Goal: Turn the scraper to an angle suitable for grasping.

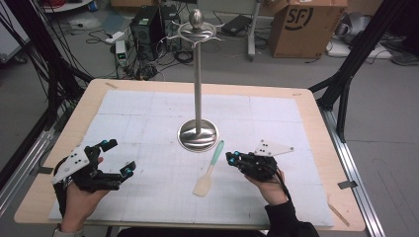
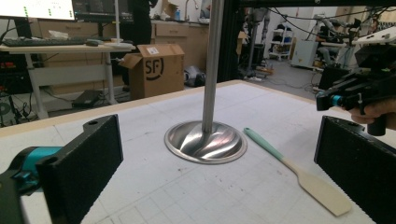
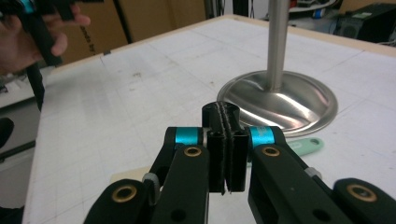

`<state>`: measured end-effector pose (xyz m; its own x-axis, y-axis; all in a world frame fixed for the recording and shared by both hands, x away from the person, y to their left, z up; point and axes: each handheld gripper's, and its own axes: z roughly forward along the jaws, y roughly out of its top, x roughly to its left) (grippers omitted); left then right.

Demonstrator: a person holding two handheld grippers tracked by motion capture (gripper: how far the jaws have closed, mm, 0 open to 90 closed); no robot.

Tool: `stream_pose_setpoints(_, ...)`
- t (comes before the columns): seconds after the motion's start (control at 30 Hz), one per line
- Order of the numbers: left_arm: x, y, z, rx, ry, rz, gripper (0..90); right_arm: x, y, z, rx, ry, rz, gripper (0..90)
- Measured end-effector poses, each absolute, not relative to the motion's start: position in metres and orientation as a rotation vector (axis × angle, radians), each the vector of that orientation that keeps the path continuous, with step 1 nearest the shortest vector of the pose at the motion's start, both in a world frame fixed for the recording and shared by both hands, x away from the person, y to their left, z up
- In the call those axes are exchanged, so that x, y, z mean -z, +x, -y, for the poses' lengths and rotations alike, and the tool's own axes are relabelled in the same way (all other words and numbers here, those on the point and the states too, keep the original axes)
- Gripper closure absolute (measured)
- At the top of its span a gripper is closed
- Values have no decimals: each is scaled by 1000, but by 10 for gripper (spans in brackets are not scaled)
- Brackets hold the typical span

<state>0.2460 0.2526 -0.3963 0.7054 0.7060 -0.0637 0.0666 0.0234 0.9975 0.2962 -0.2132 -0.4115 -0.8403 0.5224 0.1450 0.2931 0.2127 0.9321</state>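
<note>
**Closed right gripper beside a spatula, with a tall stand close behind**

In the high view, a white gridded mat covers a wooden table (image 1: 316, 106). A silicone spatula (image 1: 209, 170), with a mint-green handle and cream blade, lies flat at centre frame, its handle tip just beside the round base of a tall steel utensil stand (image 1: 198, 134).

The right gripper (image 1: 230, 158) sits just right of the spatula handle, near it but apart. Its fingers (image 3: 217, 154) are pressed together with nothing between them; in the right gripper view the green handle peeks out behind them, lower right.

The left gripper (image 1: 119, 157) hovers at lower left of the high view, well apart from the spatula. Its 2 fingers (image 2: 88, 163) stand wide and grasp nothing.

Likely risks: shut fingers cannot take the handle, so pushing in now would probably skid the spatula across the mat or knock it against the stand base. The handle lies flat and low, so a shallow pinch could slip off. A hasty lift near the stand might strike its pole.
</note>
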Motion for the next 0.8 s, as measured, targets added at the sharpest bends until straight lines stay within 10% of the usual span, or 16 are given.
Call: stream_pose_setpoints(0.8,398,247,-252,-552,1492,-674,17,436,327,172,-1472,834,-2453,896)
